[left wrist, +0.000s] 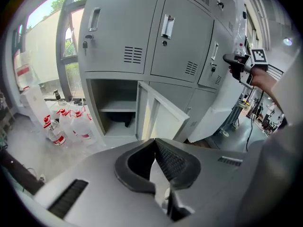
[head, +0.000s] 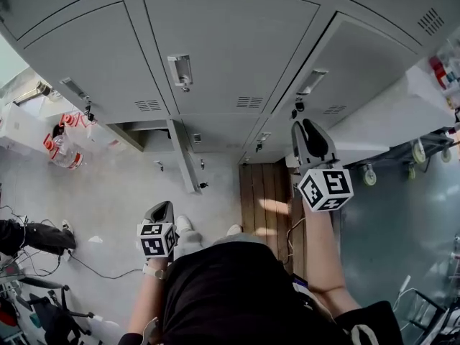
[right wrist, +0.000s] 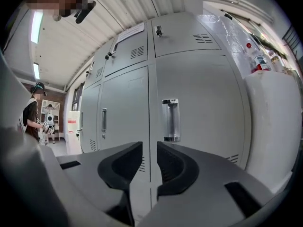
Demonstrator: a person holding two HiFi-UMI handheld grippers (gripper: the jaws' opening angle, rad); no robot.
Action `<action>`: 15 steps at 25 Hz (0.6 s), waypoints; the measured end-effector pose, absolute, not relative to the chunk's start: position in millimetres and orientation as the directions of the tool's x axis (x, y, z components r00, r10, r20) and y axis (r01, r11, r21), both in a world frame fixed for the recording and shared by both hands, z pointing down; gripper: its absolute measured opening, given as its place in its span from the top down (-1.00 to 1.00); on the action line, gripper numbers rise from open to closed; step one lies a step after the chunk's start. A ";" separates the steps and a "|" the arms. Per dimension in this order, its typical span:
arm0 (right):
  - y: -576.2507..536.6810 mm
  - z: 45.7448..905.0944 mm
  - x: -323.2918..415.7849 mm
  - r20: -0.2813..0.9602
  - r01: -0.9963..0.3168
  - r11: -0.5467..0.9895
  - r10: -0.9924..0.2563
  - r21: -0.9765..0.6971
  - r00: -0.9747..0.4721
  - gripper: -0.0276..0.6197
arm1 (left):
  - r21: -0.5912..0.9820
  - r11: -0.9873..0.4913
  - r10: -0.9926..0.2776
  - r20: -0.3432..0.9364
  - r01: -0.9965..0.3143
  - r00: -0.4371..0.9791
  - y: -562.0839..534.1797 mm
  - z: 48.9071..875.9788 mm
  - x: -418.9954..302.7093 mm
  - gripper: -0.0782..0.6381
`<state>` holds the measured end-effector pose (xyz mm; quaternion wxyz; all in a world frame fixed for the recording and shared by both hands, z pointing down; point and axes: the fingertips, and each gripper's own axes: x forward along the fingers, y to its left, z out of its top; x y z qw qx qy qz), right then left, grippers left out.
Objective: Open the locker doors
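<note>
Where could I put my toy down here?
The grey floor between the water bottles and the open locker door is bare. The shelf inside the open locker looks bare too. It is crowded around the bottles.

Looks like a workshop or lab locker corner: grey steel lockers (head: 230, 49) at 12 o'clock, plastic water bottles (head: 65, 153) on bare concrete floor (head: 108, 207) at 9 o'clock, castor wheels (head: 370, 175) at 3 o'clock, strip lights (right wrist: 35, 27) overhead.
</note>
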<state>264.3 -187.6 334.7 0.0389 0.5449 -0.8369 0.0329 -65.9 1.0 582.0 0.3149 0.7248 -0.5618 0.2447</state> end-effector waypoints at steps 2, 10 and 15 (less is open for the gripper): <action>-203.3 325.7 262.8 0.084 -0.917 0.399 -0.914 0.011 -0.397 0.54 | 0.187 -0.149 -0.667 0.706 -0.971 0.238 1.3 578.3 -69.5 0.73; -254.9 302.4 263.3 0.049 -0.932 0.359 -0.933 0.054 -0.356 0.30 | 0.170 -0.099 -0.691 0.697 -0.981 0.190 1.9 570.8 -81.5 0.73; -272.2 296.9 260.5 0.047 -0.928 0.368 -0.929 0.061 -0.366 0.28 | 0.162 -0.081 -0.705 0.688 -0.983 0.172 -1.8 567.9 -83.6 0.73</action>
